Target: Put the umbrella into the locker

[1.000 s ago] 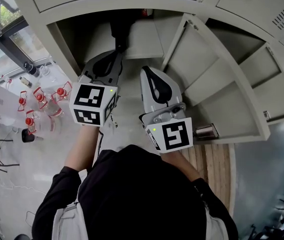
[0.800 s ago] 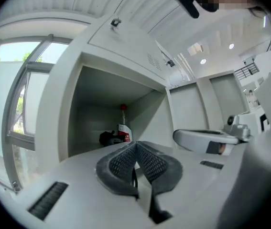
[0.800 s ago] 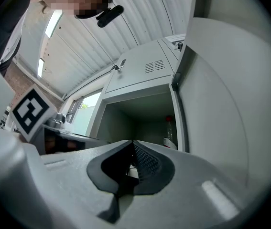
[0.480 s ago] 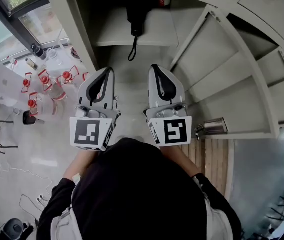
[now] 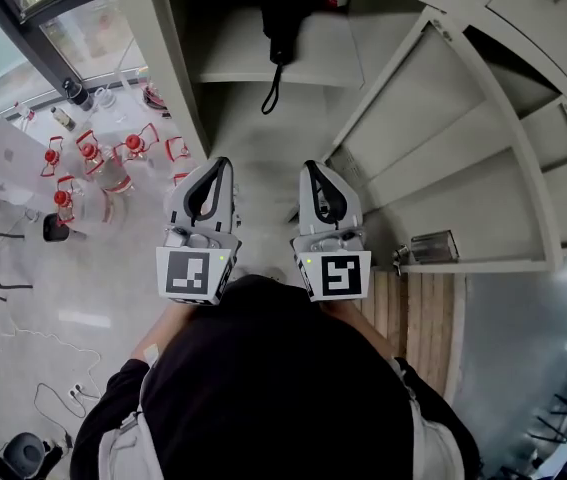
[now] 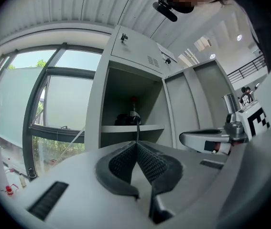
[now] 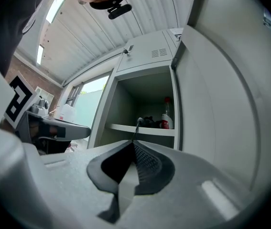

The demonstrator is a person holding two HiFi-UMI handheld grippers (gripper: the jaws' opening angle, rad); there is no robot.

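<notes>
The black folded umbrella [image 5: 281, 6] lies on the shelf [image 5: 233, 66] inside the open locker, and its wrist strap [image 5: 273, 86] hangs over the shelf edge. My left gripper [image 5: 221, 162] and right gripper [image 5: 310, 166] are side by side in front of the locker, well short of the shelf and below it. Both are shut with nothing between the pads. The left gripper view has the umbrella [image 6: 124, 119] beyond the closed tips of the left gripper [image 6: 136, 143]. In the right gripper view the umbrella [image 7: 148, 121] lies beyond the right gripper [image 7: 134, 142].
The locker door [image 5: 433, 138] stands swung open on the right. A bottle with a red label [image 7: 166, 119] stands on the shelf beside the umbrella. Several red-capped bottles [image 5: 88, 168] sit on the floor at left. A metal cup [image 5: 431, 246] rests by wooden boards [image 5: 428, 318].
Both grippers have drawn back from the locker and sunk. The left one, close to the umbrella a second ago, is now apart from it; the umbrella stays on the shelf.
</notes>
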